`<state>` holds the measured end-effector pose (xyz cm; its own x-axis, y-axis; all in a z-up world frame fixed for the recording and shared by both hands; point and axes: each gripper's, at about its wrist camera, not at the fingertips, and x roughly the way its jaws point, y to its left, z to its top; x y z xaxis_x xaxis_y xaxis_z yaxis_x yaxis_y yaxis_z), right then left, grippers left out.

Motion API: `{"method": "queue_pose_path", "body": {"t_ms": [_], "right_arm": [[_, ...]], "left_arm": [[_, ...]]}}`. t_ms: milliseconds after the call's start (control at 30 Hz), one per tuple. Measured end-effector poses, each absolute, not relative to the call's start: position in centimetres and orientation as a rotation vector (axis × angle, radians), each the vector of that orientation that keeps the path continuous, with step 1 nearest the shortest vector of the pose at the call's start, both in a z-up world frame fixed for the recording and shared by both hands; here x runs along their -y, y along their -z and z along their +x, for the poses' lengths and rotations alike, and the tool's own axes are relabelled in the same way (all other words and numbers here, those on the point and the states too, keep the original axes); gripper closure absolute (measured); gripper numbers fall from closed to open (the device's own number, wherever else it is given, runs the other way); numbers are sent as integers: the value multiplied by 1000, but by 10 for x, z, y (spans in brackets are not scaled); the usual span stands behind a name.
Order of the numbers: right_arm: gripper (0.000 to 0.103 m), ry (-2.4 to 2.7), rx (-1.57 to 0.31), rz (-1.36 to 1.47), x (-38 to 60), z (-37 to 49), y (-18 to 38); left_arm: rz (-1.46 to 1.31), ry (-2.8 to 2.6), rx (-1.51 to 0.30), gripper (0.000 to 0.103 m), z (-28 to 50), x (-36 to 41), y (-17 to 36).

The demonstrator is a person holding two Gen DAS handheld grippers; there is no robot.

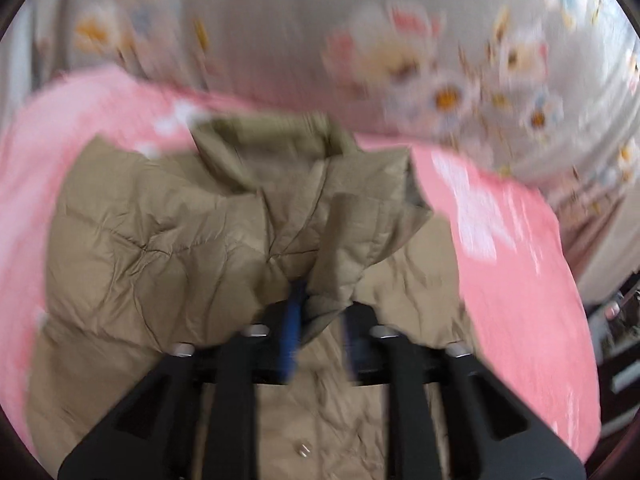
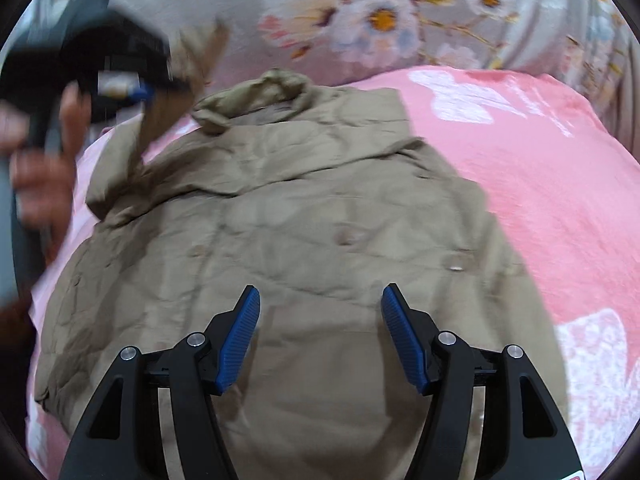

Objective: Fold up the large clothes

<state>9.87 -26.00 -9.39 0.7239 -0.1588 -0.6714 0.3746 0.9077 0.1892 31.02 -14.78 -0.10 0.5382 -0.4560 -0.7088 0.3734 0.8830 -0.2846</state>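
Note:
A tan quilted jacket (image 2: 304, 232) lies spread on a pink blanket (image 2: 540, 184), collar at the far end. My left gripper (image 1: 320, 300) is shut on a fold of the jacket (image 1: 344, 232), likely a sleeve, and holds it lifted over the jacket body (image 1: 140, 248). In the right wrist view the left gripper (image 2: 136, 88) shows at the upper left with a strip of tan cloth hanging from it, held by a hand (image 2: 44, 168). My right gripper (image 2: 320, 300) is open and empty, hovering over the jacket's lower front.
A grey floral bedcover (image 2: 380, 16) lies beyond the pink blanket (image 1: 520, 280). Snap buttons (image 2: 348, 236) run down the jacket front. Dark furniture (image 1: 624, 340) shows at the right edge of the left wrist view.

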Motion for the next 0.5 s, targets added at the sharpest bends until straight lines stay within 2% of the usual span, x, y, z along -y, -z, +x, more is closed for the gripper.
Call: {"method": "queue_pose_path", "body": {"t_ms": [33,100,167,300,500], "right_arm": [[41,309,-701,325,265,98,93],[41,316,-691,334,275,98,88],[41,302,-678,349,283,103,82],[40,233,-673,404,291,135,69],[40,132,-731,553,290,205,70]], "left_arm": [[-133,512,-893,32,307,145,9],[-214,523,-874,24,293,123,15],[-272,538,-851,10,282,94,15],[-366,403,-803,10,281,14,14],[-525,204,-865,15,308,-85,38]]}}
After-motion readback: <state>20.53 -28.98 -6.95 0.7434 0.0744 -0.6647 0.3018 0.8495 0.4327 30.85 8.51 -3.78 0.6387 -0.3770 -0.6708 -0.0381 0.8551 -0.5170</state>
